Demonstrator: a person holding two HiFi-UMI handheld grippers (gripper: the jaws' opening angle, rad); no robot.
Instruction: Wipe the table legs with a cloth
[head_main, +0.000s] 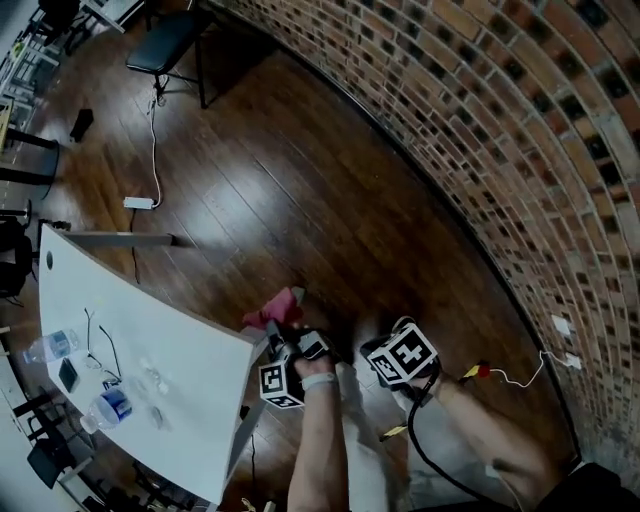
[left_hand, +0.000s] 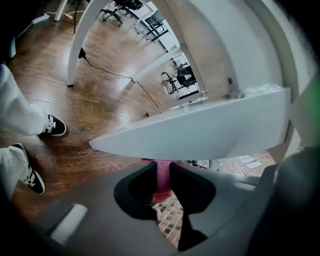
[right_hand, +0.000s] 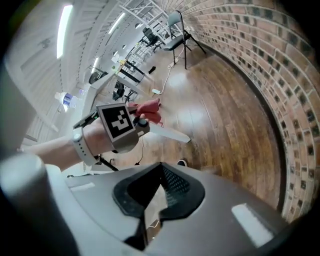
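Got the cloth clamped tight in the left gripper, up at the table corner, off the floor. Right gripper closed on nothing, just beside it. Looks soft, light and floppy, so probably best pinched at a bunched fold, leaving plenty loose to wrap round a leg. Only a pink tuft in the head view. Get the actual pinch in the left gripper view, plus the tabletop's underside and shoes. From the right gripper view, just cloth poking out sideways.
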